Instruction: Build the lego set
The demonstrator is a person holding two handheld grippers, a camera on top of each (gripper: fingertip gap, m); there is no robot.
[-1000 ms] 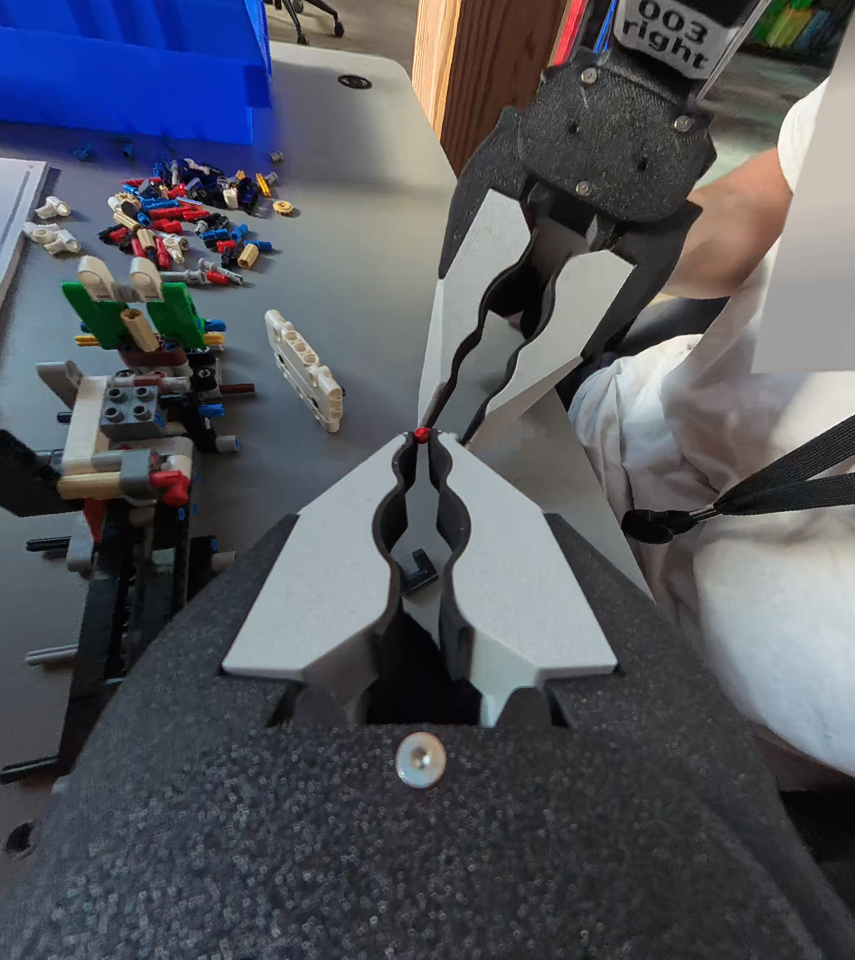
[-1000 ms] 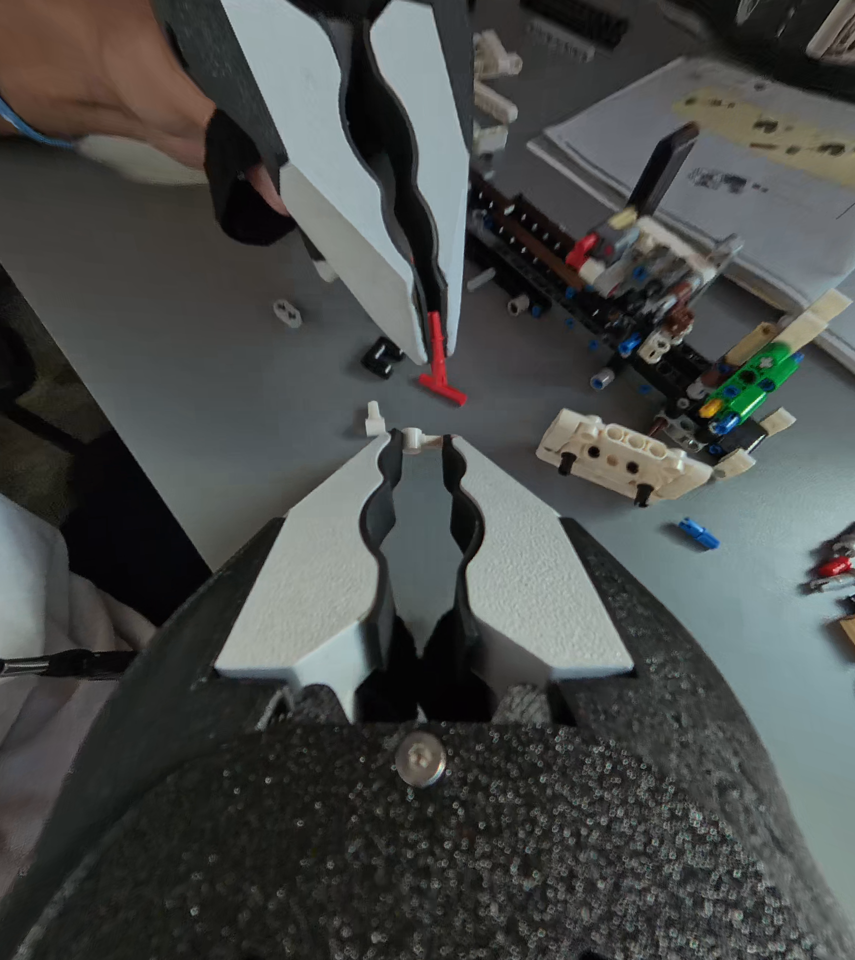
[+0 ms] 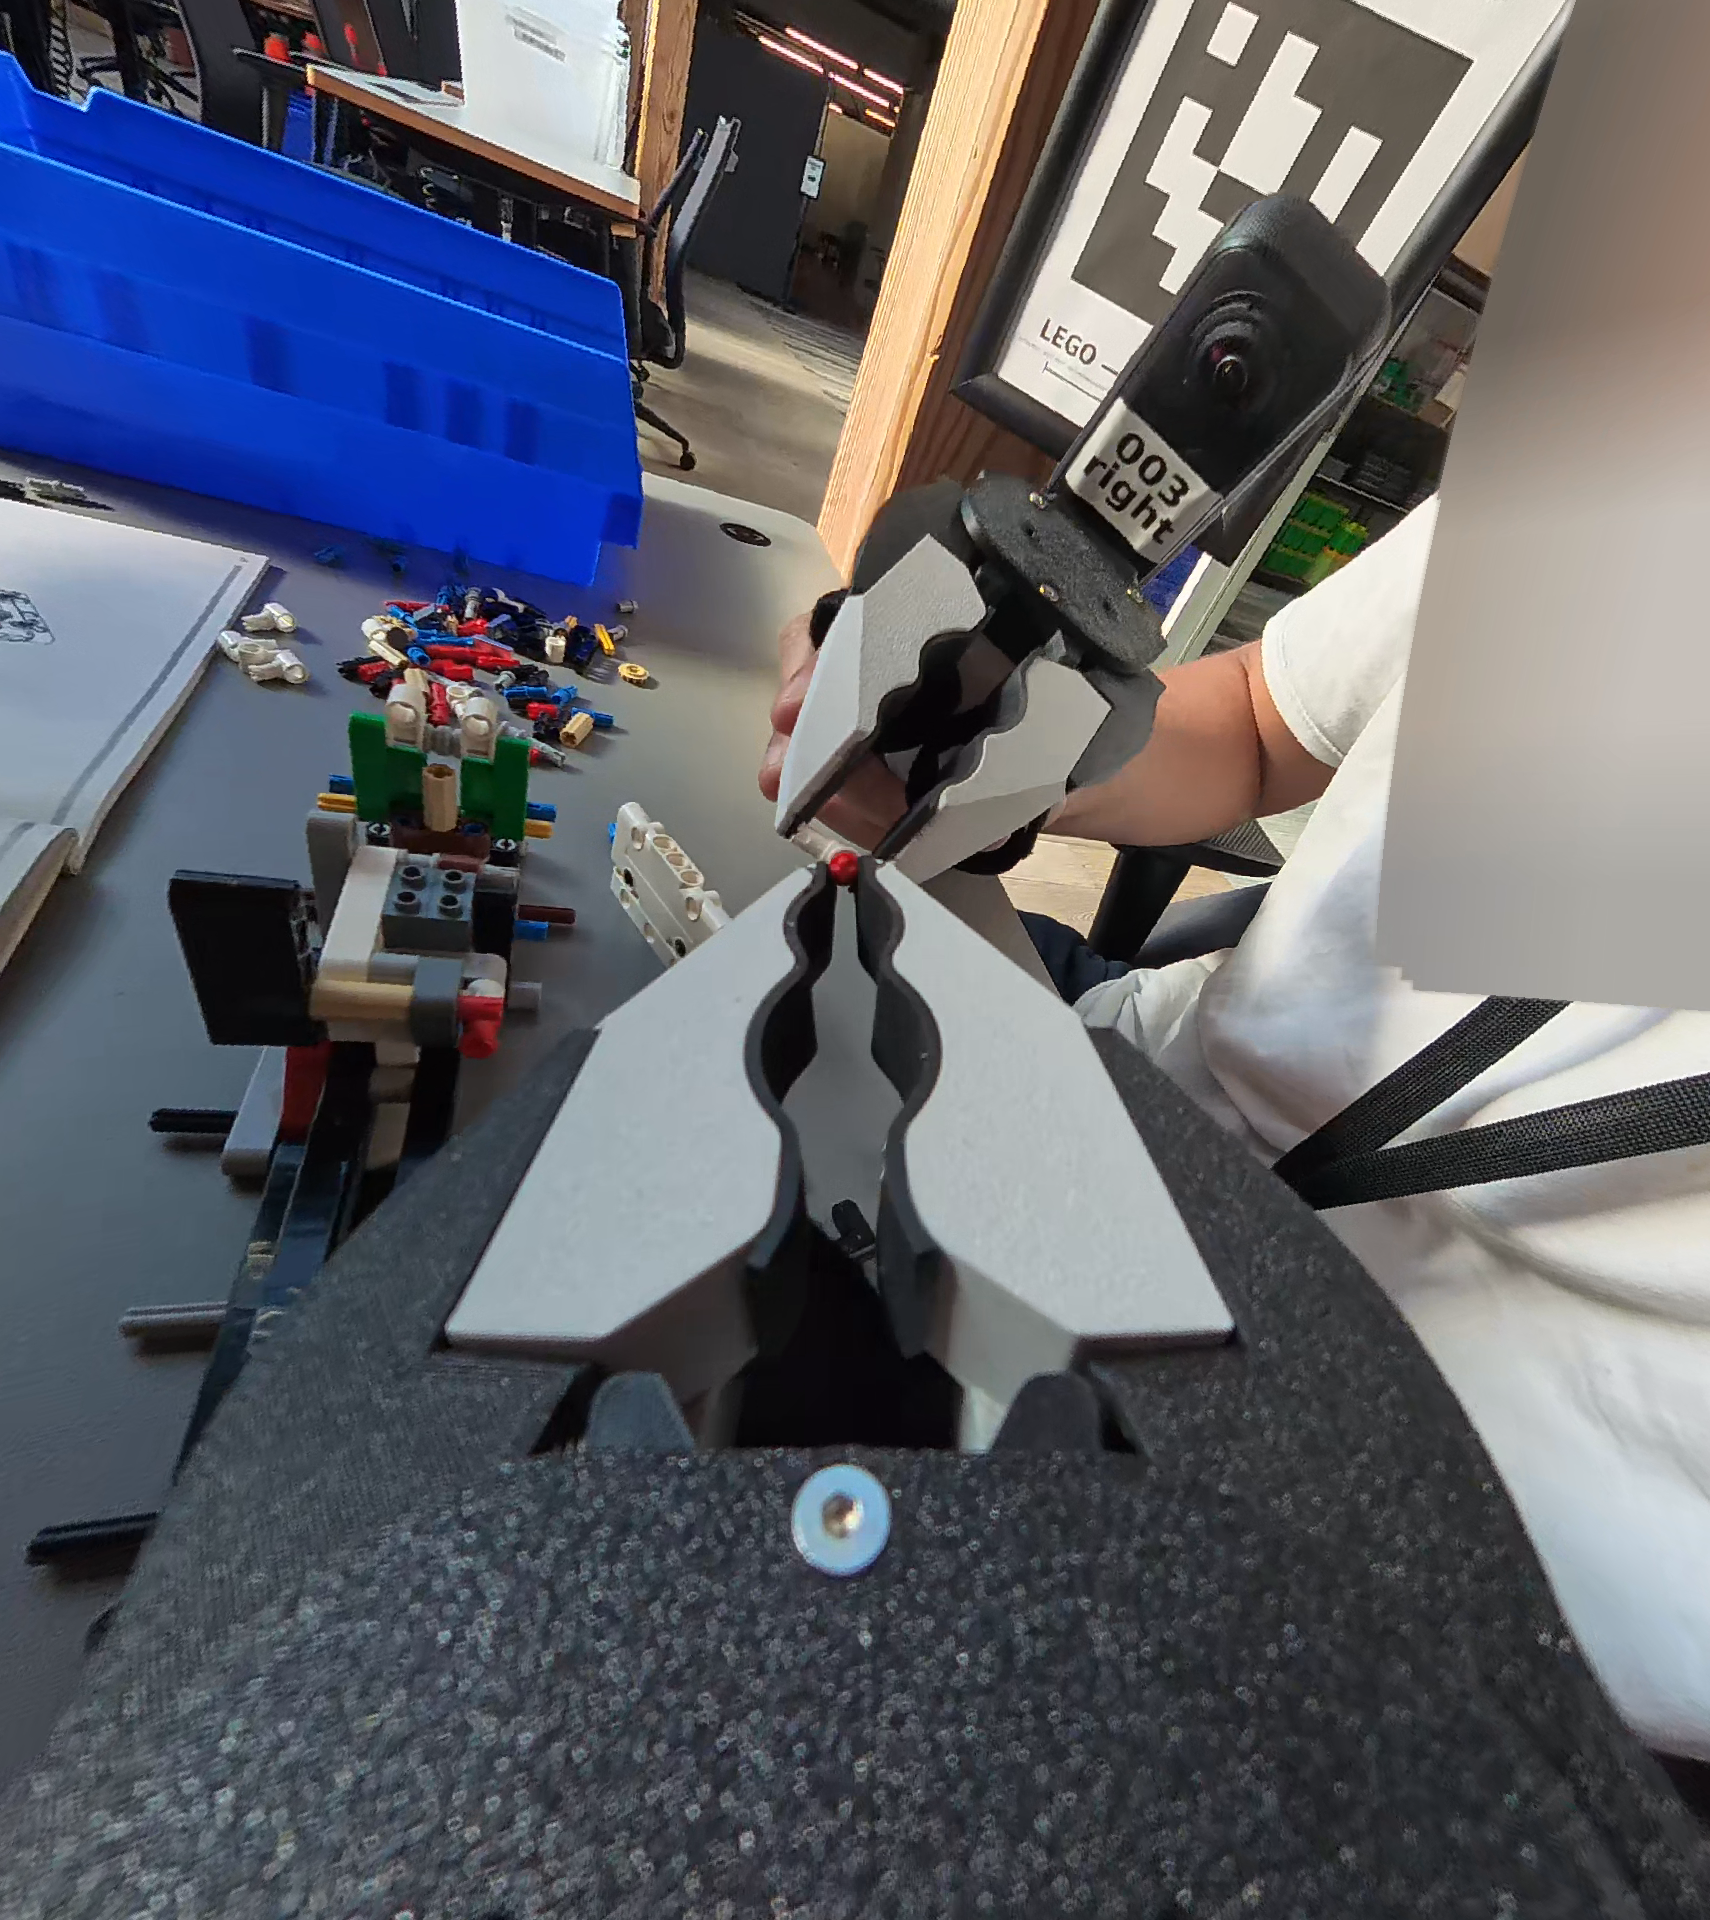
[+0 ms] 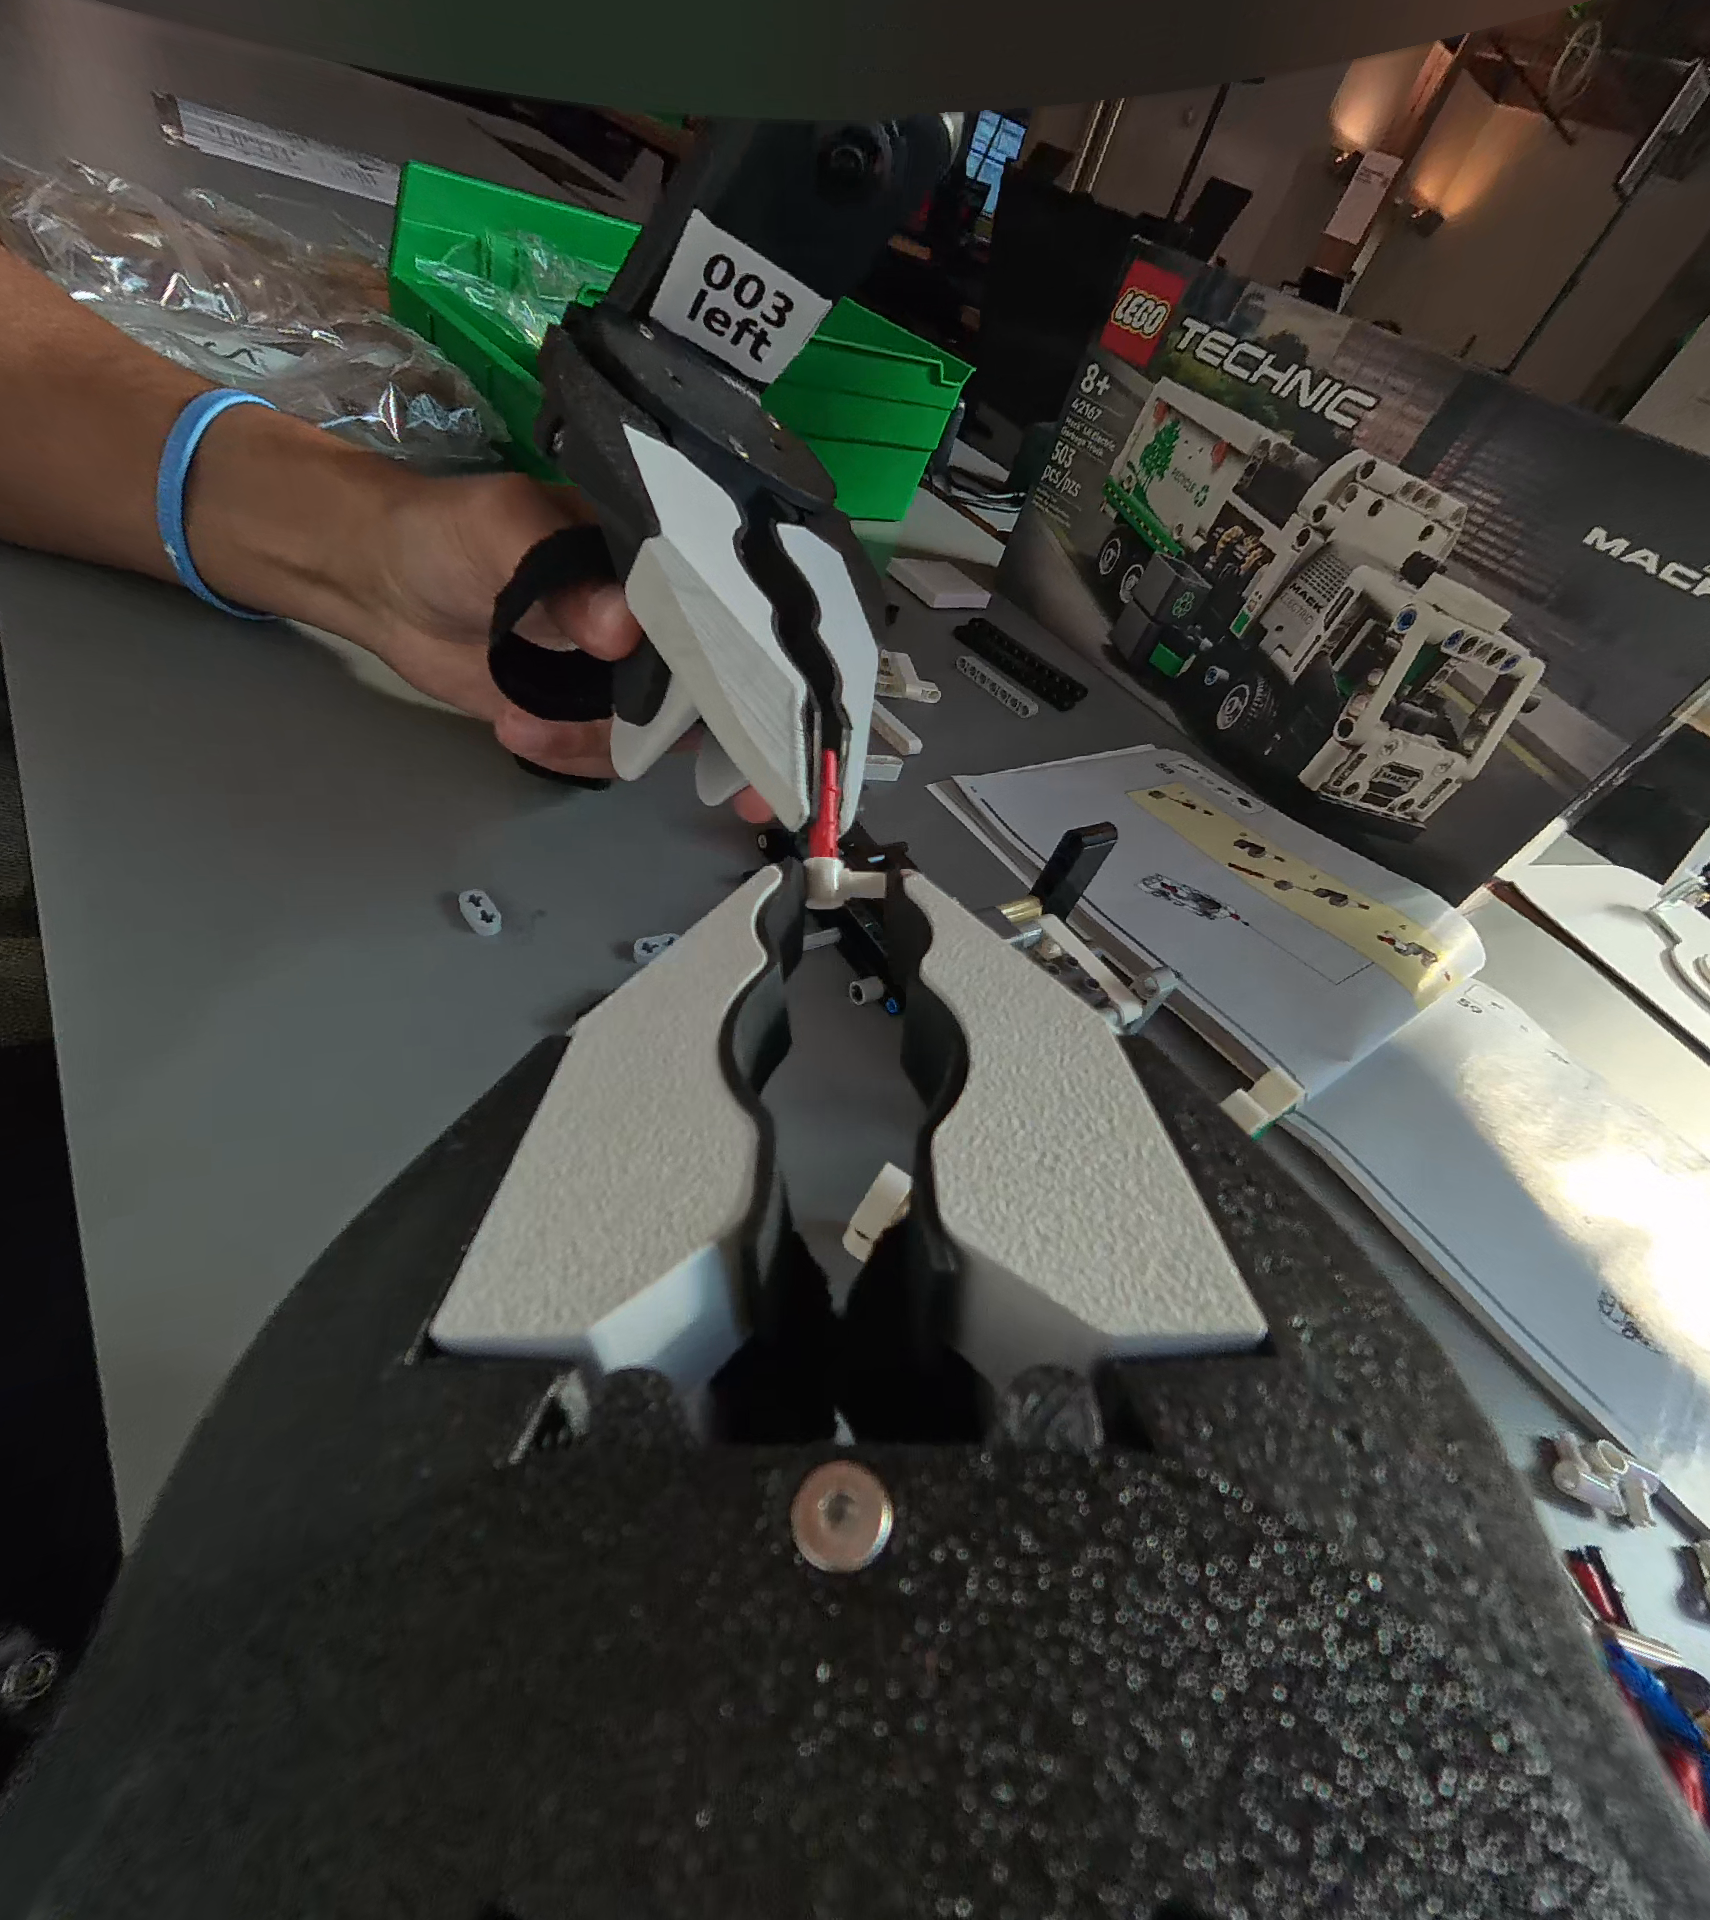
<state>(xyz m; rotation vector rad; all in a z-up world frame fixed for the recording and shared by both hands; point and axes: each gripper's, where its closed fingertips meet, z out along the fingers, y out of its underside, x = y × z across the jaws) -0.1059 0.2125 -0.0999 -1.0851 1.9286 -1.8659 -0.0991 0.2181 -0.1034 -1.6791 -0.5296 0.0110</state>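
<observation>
Bins: we see blue bins (image 3: 311, 343) and green bins (image 4: 861, 416); their contents are hidden from us.
Writing: labels on both tools and a printed truck box (image 4: 1350, 540); an open booklet (image 4: 1246, 914).
Left gripper (image 3: 835, 871): jaws together, clamped on a red pin (image 4: 827, 800).
Right gripper (image 4: 843, 883): clamped on a white connector (image 4: 835, 881), seemingly joined to the pin, above the grey table (image 4: 259, 883).

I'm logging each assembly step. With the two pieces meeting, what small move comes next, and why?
Probably push the left gripper's thin red axle further into the small white connector pinched by the right gripper; the axle's tip sits at the connector's socket, most of it exposed.
</observation>
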